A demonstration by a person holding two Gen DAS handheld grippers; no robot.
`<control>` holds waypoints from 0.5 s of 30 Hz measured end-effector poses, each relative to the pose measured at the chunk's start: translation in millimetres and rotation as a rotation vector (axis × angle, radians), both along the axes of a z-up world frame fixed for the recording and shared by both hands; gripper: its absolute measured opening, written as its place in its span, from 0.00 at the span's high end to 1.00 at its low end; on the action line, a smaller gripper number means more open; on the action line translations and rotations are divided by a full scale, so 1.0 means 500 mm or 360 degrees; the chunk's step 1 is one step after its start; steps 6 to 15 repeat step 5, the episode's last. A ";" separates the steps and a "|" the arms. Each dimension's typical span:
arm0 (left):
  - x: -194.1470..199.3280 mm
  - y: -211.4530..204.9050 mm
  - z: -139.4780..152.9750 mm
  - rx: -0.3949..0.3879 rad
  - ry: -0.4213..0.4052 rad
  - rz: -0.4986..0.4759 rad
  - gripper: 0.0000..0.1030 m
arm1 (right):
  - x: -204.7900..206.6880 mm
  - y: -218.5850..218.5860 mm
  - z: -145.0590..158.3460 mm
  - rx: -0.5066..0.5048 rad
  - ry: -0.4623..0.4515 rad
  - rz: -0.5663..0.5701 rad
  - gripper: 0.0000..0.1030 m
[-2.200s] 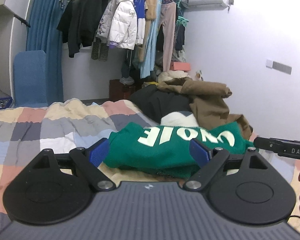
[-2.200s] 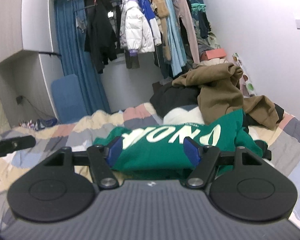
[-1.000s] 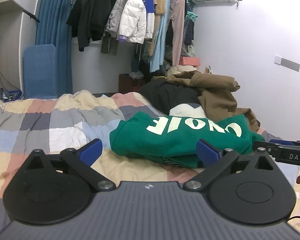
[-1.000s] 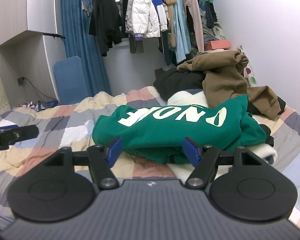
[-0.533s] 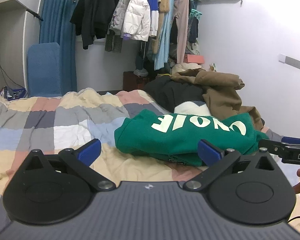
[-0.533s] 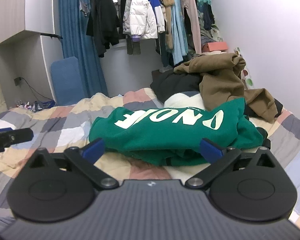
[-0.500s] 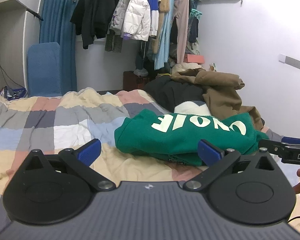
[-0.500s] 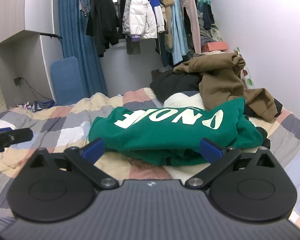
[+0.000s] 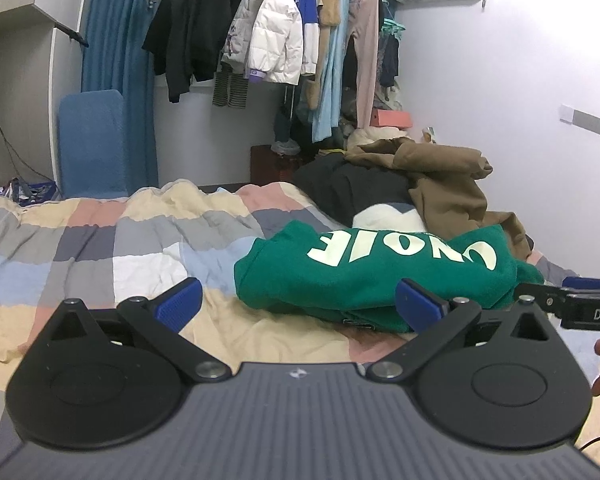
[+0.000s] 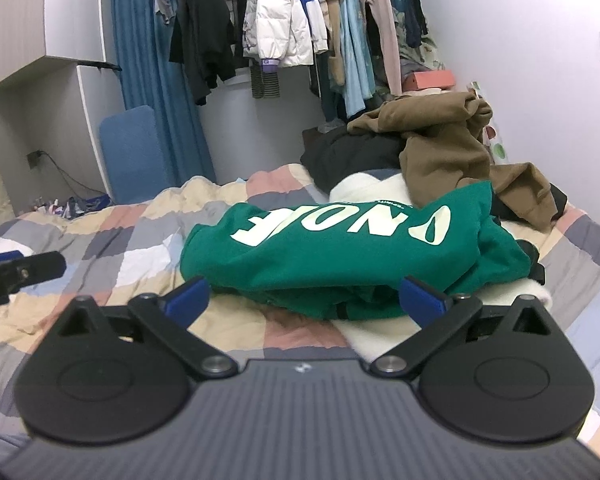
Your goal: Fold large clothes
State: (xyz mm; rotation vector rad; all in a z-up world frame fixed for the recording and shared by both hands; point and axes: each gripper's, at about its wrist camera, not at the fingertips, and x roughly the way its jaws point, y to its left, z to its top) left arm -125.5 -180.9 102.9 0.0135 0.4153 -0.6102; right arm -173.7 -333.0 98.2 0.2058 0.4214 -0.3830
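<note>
A folded green sweatshirt (image 9: 376,268) with pale lettering lies on the checked quilt (image 9: 120,248), leaning on a pile of other clothes. It also shows in the right wrist view (image 10: 348,256). My left gripper (image 9: 300,306) is open and empty, held back from the sweatshirt, above the quilt. My right gripper (image 10: 306,300) is open and empty, just short of the sweatshirt's near edge. The right gripper's tip (image 9: 588,304) shows at the right edge of the left wrist view, and the left gripper's tip (image 10: 20,272) shows at the left of the right wrist view.
Behind the sweatshirt lie a brown garment (image 10: 448,152), a black garment (image 10: 352,156) and a white one (image 10: 368,188). Coats hang on a rail (image 9: 276,36) at the back. A blue chair (image 9: 92,144) stands by the blue curtain. A white wall is at the right.
Both grippers have let go of the sweatshirt, opened wide and drawn back from it. The sweatshirt now rests folded on the quilt.
</note>
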 end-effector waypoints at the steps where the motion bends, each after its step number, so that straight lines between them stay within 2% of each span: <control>1: 0.000 0.000 0.001 0.0002 0.0000 0.0006 0.00 | 0.001 0.002 0.001 -0.0008 -0.0002 -0.0001 0.00; 15: -0.002 0.000 0.002 0.0019 -0.0008 0.0023 0.00 | -0.001 0.001 0.004 -0.0011 -0.0009 0.0001 0.00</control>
